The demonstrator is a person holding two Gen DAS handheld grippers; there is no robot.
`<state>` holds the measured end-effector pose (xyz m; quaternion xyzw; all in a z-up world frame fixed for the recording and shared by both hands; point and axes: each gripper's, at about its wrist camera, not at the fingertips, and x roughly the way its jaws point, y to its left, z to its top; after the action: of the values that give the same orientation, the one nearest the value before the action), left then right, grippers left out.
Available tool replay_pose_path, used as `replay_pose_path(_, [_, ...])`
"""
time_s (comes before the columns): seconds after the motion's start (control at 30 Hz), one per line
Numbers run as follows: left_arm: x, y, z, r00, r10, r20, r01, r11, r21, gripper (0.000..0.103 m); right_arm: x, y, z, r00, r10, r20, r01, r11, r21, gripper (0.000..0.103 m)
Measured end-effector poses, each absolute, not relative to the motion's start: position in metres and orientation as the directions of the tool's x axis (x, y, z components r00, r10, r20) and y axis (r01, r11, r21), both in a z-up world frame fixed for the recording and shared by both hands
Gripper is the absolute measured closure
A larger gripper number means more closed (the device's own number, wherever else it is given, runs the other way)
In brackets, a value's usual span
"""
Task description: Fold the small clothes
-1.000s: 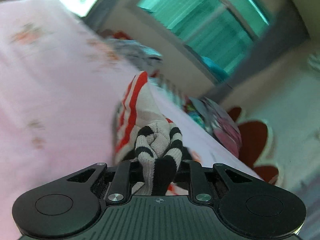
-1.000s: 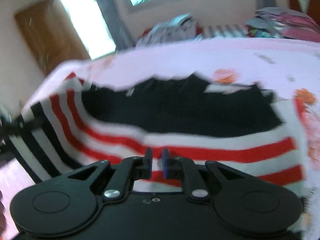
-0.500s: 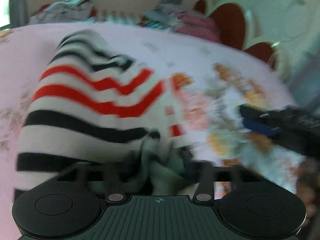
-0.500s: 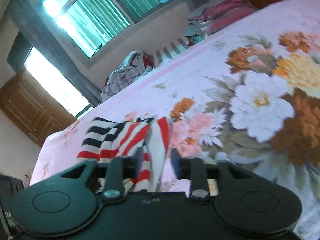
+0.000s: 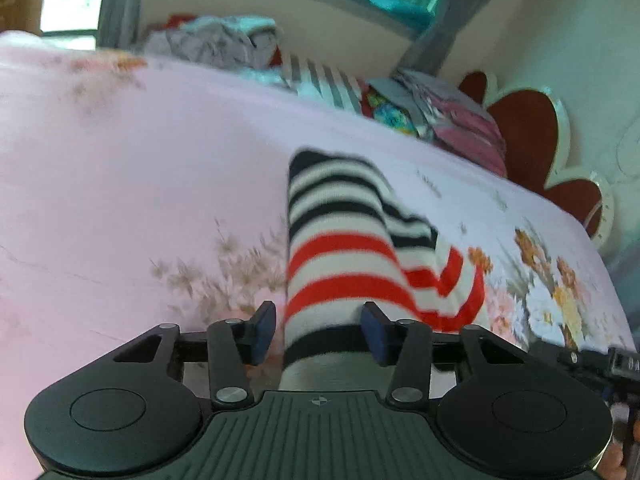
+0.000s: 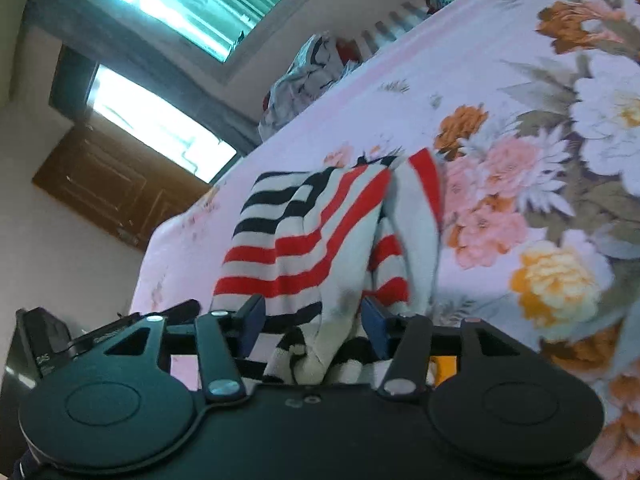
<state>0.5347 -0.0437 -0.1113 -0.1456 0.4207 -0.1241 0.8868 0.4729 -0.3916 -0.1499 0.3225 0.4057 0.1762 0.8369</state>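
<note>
I see open pink bedsheet (image 5: pixel 120 184) left of the striped garment (image 5: pixel 340 248), while the clothes pile (image 5: pixel 224 40) along the far edge and the headboard (image 5: pixel 528 132) block my way beyond.

No text can be read with certainty in either view. In the right wrist view, at the lower left of the frame, a black device (image 6: pixel 44 344) carries small pale lettering, too small and tilted to make out. In the left wrist view, at the lower right edge, another black device (image 5: pixel 616 362) shows a few pale characters, blurred and cut by the frame.
</note>
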Motion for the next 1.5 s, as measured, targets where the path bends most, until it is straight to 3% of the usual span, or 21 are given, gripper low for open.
replay_pose_path(0.13, [0.544, -0.052, -0.143, 0.598, -0.37, -0.711, 0.094, 0.913, -0.396, 0.057, 0.491, -0.373, -0.164, 0.562, 0.509, -0.653, 0.006, 0.786, 0.618, 0.051])
replay_pose_path(0.27, [0.549, -0.053, -0.158, 0.589, -0.396, -0.705, 0.107, 0.902, -0.418, 0.057, 0.496, -0.359, -0.168, 0.549, 0.486, -0.679, 0.0, 0.813, 0.582, 0.053])
replay_pose_path(0.4, [0.552, -0.051, -0.161, 0.584, -0.429, -0.689, 0.137, 0.889, -0.437, 0.057, 0.497, -0.34, -0.161, 0.558, 0.419, -0.716, -0.062, 0.882, 0.468, 0.081])
replay_pose_path(0.43, [0.551, -0.05, -0.159, 0.589, -0.436, -0.681, 0.151, 0.887, -0.437, 0.063, 0.495, -0.336, -0.156, 0.572, 0.404, -0.714, -0.087, 0.895, 0.437, 0.083])
replay_pose_path(0.57, [0.548, -0.055, -0.149, 0.607, -0.457, -0.65, 0.216, 0.882, -0.419, 0.066, 0.476, -0.323, -0.126, 0.67, 0.352, -0.654, -0.201, 0.933, 0.297, 0.084])
replay_pose_path(0.7, [0.552, -0.078, -0.138, 0.61, -0.463, -0.643, 0.305, 0.886, -0.349, 0.07, 0.455, -0.337, -0.115, 0.743, 0.319, -0.589, -0.21, 0.946, 0.248, 0.084])
replay_pose_path(0.8, [0.563, -0.104, -0.141, 0.577, -0.408, -0.708, 0.352, 0.906, -0.235, 0.07, 0.466, -0.352, -0.156, 0.676, 0.297, -0.674, -0.127, 0.948, 0.291, 0.084])
replay_pose_path(0.93, [0.567, -0.117, -0.137, 0.57, -0.375, -0.731, 0.387, 0.907, -0.164, 0.07, 0.467, -0.367, -0.17, 0.686, 0.322, -0.653, -0.047, 0.914, 0.402, 0.084])
replay_pose_path(1.07, [0.57, -0.112, -0.126, 0.556, -0.404, -0.727, 0.4, 0.896, -0.192, 0.07, 0.473, -0.373, -0.164, 0.68, 0.341, -0.649, -0.036, 0.9, 0.434, 0.076])
replay_pose_path(1.13, [0.576, -0.103, -0.12, 0.579, -0.441, -0.686, 0.407, 0.885, -0.226, 0.07, 0.485, -0.388, -0.161, 0.702, 0.354, -0.618, -0.01, 0.873, 0.488, 0.066])
replay_pose_path(1.2, [0.587, -0.104, -0.117, 0.574, -0.441, -0.69, 0.408, 0.885, -0.226, 0.07, 0.508, -0.398, -0.164, 0.689, 0.355, -0.631, 0.027, 0.858, 0.512, 0.066])
replay_pose_path(1.3, [0.602, -0.115, -0.122, 0.552, -0.431, -0.714, 0.437, 0.879, -0.193, 0.07, 0.538, -0.405, -0.171, 0.68, 0.359, -0.64, 0.042, 0.852, 0.522, 0.074])
replay_pose_path(1.33, [0.606, -0.117, -0.123, 0.553, -0.427, -0.716, 0.442, 0.878, -0.182, 0.07, 0.542, -0.402, -0.166, 0.695, 0.348, -0.629, 0.014, 0.868, 0.496, 0.092])
replay_pose_path(1.43, [0.617, -0.122, -0.127, 0.555, -0.409, -0.724, 0.432, 0.886, -0.169, 0.07, 0.542, -0.39, -0.151, 0.74, 0.311, -0.596, -0.079, 0.92, 0.383, 0.093])
replay_pose_path(1.5, [0.622, -0.129, -0.136, 0.534, -0.383, -0.754, 0.438, 0.888, -0.141, 0.07, 0.547, -0.387, -0.162, 0.705, 0.276, -0.653, -0.051, 0.938, 0.342, 0.093])
